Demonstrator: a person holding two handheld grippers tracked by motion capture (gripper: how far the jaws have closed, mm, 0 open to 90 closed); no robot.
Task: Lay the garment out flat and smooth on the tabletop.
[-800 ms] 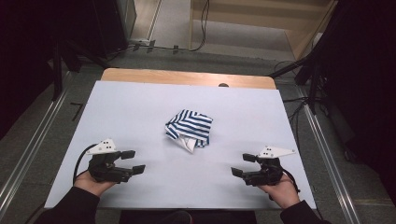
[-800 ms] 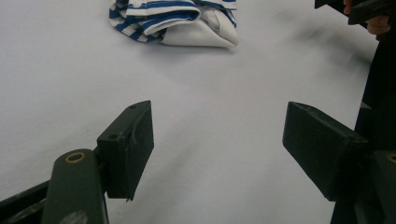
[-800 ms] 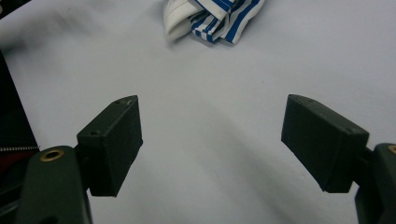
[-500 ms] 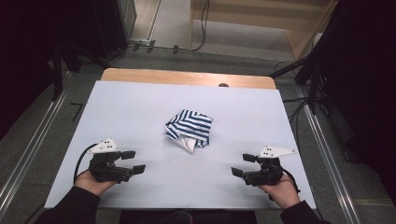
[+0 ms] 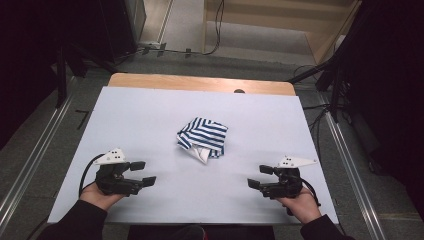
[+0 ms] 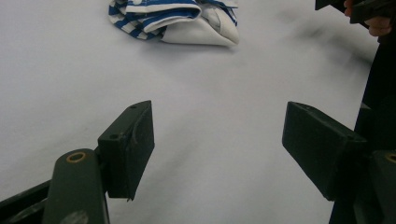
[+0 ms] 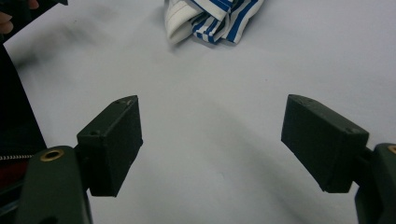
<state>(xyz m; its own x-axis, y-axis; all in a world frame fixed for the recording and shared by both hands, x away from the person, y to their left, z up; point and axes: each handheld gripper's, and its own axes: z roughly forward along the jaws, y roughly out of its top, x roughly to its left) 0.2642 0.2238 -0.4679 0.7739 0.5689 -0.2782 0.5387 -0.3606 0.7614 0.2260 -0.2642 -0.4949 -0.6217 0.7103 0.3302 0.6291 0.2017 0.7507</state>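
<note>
Striped cloth (image 5: 202,139), one single piece, lies crumpled near the middle of the white table (image 5: 150,115), and we count two grippers on the near side of it. We start at the left: our left gripper (image 5: 142,173) sits low over the table's near left part, held in our left hand (image 5: 100,194), with a grey three-cornered plate on top and a black cable looping behind it. Its two jaws stand wide apart with nothing between them; in the left gripper view we see bare table through the gap, and the pads (image 6: 128,149) are flat, dark, blocky rectangles of matte material.

Moving to the centre, the cloth is soft fabric with dark blue and white stripes, bunched into a rough lump with folds lying over one another. A plain white part shows at its near edge, pointing toward us. The lump is slightly wider than deep, so its long axis runs roughly left to right across the table. It touches neither gripper and lies well apart from both.

On the right, our right gripper (image 5: 260,176) rests in our right hand (image 5: 299,207), also plate-topped, jaws spread wide and empty, aimed inward toward the left.
</note>
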